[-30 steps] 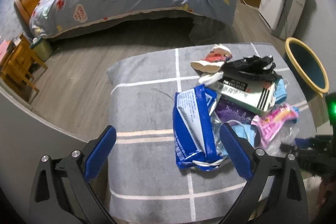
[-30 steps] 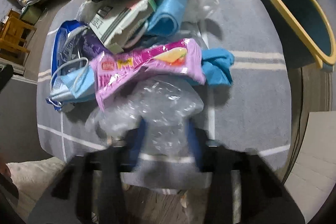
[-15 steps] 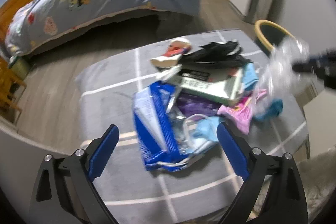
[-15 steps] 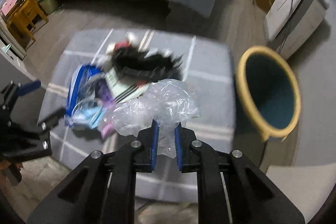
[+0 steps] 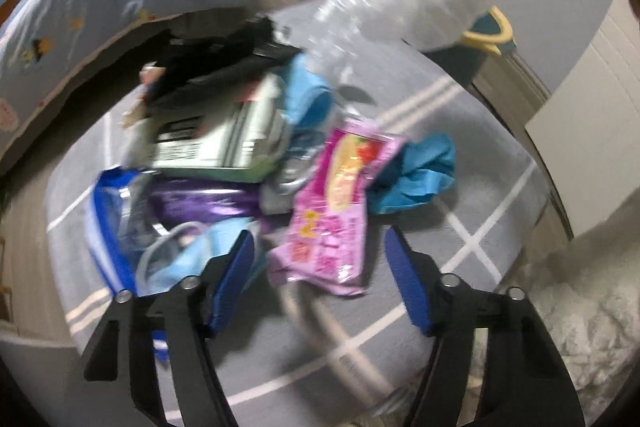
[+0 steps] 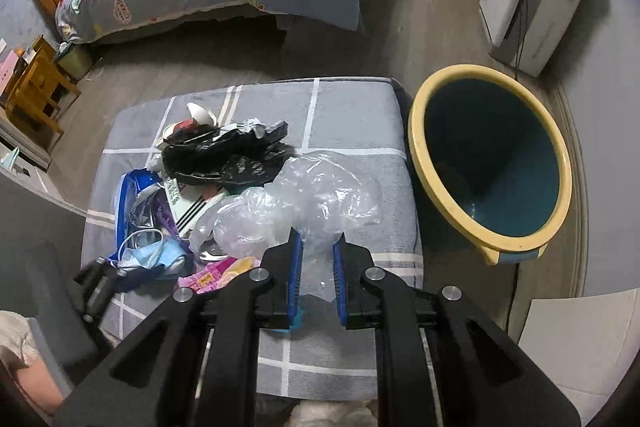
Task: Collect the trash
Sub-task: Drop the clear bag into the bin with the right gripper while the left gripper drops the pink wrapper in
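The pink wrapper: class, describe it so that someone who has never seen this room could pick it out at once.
Find the grey mat with white lines, beside the yellow-rimmed bin. A trash heap lies on it, and the pink wrapper lies at the heap's near edge, between the light blue mask and a crumpled blue scrap. It is the only pink piece, flat, with a yellow and red picture.

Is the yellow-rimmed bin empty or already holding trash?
Empty as far as visible: the bin shows only its bare teal inside.

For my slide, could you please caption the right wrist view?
Right tool lifts a clear plastic bag from the trash pile, beside the yellow-rimmed bin.
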The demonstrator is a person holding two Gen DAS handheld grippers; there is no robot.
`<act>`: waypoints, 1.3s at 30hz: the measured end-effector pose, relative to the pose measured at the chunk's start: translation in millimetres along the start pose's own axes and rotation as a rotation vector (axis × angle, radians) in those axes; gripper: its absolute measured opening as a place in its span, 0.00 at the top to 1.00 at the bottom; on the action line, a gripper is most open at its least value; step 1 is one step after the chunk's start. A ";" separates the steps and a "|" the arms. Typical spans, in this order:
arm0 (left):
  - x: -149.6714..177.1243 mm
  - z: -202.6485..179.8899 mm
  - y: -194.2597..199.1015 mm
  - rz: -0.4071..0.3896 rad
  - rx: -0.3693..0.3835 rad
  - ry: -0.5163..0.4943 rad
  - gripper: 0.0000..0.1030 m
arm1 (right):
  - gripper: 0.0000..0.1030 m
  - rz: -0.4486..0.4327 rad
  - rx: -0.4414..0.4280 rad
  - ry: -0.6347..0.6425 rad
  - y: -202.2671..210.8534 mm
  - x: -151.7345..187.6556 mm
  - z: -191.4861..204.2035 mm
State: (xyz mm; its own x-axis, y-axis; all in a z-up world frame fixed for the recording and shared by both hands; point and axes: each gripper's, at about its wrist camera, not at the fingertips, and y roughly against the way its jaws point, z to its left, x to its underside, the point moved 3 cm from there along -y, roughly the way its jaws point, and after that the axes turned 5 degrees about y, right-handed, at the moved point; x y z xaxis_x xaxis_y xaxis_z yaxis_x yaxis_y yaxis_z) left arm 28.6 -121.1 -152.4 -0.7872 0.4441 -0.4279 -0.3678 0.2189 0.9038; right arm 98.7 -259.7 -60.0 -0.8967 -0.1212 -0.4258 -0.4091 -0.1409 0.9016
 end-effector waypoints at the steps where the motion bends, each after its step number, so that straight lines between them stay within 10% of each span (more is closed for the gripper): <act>1: -0.2 -3.8 -5.1 0.008 -0.002 -0.009 0.43 | 0.87 0.002 -0.002 -0.004 -0.1 1.1 -2.0; 11: -5.4 -9.0 -10.6 0.004 -0.049 -0.023 0.95 | 0.87 -0.028 -0.023 -0.067 12.5 3.0 -29.6; 24: -81.6 -11.2 79.9 -0.251 0.039 0.041 0.95 | 0.87 -0.201 0.029 -0.271 54.6 -20.8 -114.3; 39: -206.4 -85.5 39.8 -0.262 0.134 -0.023 0.95 | 0.87 -0.193 0.152 -0.543 26.5 3.2 -230.4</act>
State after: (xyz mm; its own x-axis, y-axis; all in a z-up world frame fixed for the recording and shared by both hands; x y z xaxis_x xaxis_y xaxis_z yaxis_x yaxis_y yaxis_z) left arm 134.0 -278.3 -27.3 -0.6620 0.3768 -0.6479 -0.4871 0.4407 0.7540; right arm 124.0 -490.2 -55.1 -0.7455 0.4185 -0.5187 -0.5568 0.0367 0.8298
